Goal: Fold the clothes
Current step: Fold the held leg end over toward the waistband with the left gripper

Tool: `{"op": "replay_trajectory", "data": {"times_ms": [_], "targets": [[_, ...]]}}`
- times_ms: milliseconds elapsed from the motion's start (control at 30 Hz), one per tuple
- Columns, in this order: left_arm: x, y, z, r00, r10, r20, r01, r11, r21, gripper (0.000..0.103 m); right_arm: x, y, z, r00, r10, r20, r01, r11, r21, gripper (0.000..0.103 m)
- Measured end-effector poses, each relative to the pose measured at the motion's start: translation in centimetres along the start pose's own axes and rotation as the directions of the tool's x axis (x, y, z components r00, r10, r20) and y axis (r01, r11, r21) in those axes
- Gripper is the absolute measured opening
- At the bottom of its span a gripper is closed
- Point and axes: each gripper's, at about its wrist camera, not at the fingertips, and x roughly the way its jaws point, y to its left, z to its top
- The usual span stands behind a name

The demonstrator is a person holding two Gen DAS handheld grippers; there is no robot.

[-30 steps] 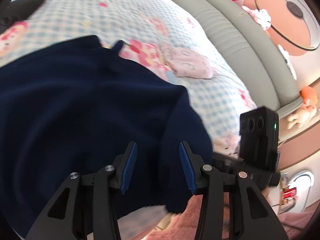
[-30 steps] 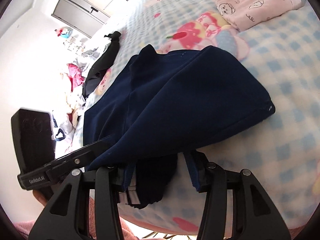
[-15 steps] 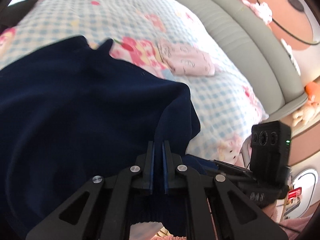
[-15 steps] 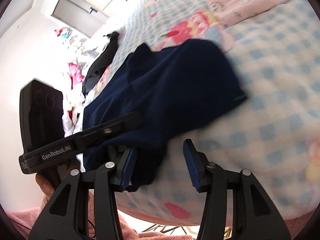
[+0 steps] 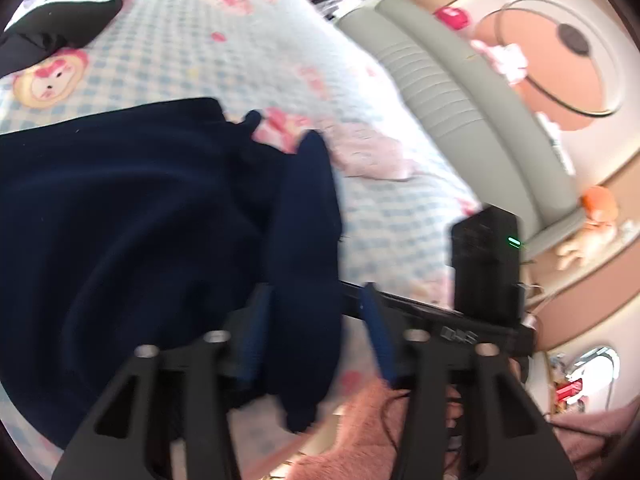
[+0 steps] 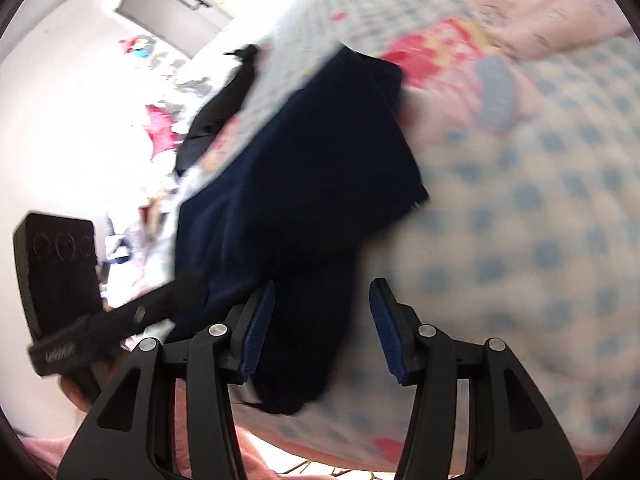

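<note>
Nearest the left wrist camera, the left tongs (image 5: 316, 336) have their blue-padded jaws opening, with a fold of the dark navy knit garment (image 5: 120, 240) hanging between them; it lies against the left pad while the right pad stands clear of it, so nothing is clamped. In the right wrist view the right tongs (image 6: 322, 328) stand parted too, a hanging corner of the same garment (image 6: 312, 208) between the pads, brushing the left one and apart from the right one. A fuzzy pink sleeve (image 5: 360, 432) shows under the left tongs, and each view catches the other gripper's black camera block beside the cloth. The garment itself lies spread on the bed's blue-and-white checked sheet with pink cartoon prints (image 5: 248, 52), its near edge drooping over the bed's front edge. Beyond it, near its far corner, rests a folded pale pink printed cloth (image 5: 368, 152). Farther off, a black garment (image 5: 52, 28) lies at the sheet's far left, and a grey-green padded headboard (image 5: 448, 88) runs along the right.
</note>
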Motion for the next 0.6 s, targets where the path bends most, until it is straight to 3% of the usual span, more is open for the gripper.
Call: {"op": "replay_trajectory", "data": {"times_ms": [67, 167, 200, 267, 367, 533, 600], "targets": [[-0.3, -0.1, -0.4, 1.000, 0.026, 0.004, -0.026, 0.999, 0.019, 0.057, 0.4, 0.8, 0.1, 1.000, -0.007, -0.007, 0.007, 1.000, -0.023, 0.051], [1.4, 1.5, -0.6, 0.993, 0.102, -0.067, -0.103, 0.995, -0.014, 0.050, 0.9, 1.2, -0.1, 0.999, -0.028, -0.018, 0.027, 0.999, -0.039, 0.052], [1.9, 2.2, -0.8, 0.989, 0.121, -0.090, -0.125, 0.992, -0.034, 0.043, 0.9, 0.9, -0.3, 0.999, -0.025, -0.020, 0.025, 0.999, -0.026, 0.052], [2.0, 2.8, -0.7, 0.983, 0.162, -0.084, -0.166, 0.985, -0.041, 0.013, 0.6, 0.3, -0.5, 1.000, -0.010, -0.018, 0.010, 1.000, 0.010, 0.052], [1.3, 3.0, -0.1, 0.977, 0.212, -0.035, -0.213, 0.976, -0.038, 0.007, -0.4, 0.0, -0.9, 1.000, -0.031, -0.005, 0.031, 0.999, 0.014, 0.052], [-2.9, 4.2, 1.8, 0.977, 0.186, 0.104, -0.172, 0.976, -0.130, 0.007, -1.2, 0.4, -1.1, 0.998, -0.059, -0.010, 0.058, 0.998, -0.018, 0.052], [-3.2, 6.1, 1.4, 0.980, 0.188, 0.064, -0.172, 0.965, -0.196, 0.008, -0.9, 0.6, -1.2, 0.998, -0.051, -0.024, 0.050, 0.998, -0.029, 0.052]]}}
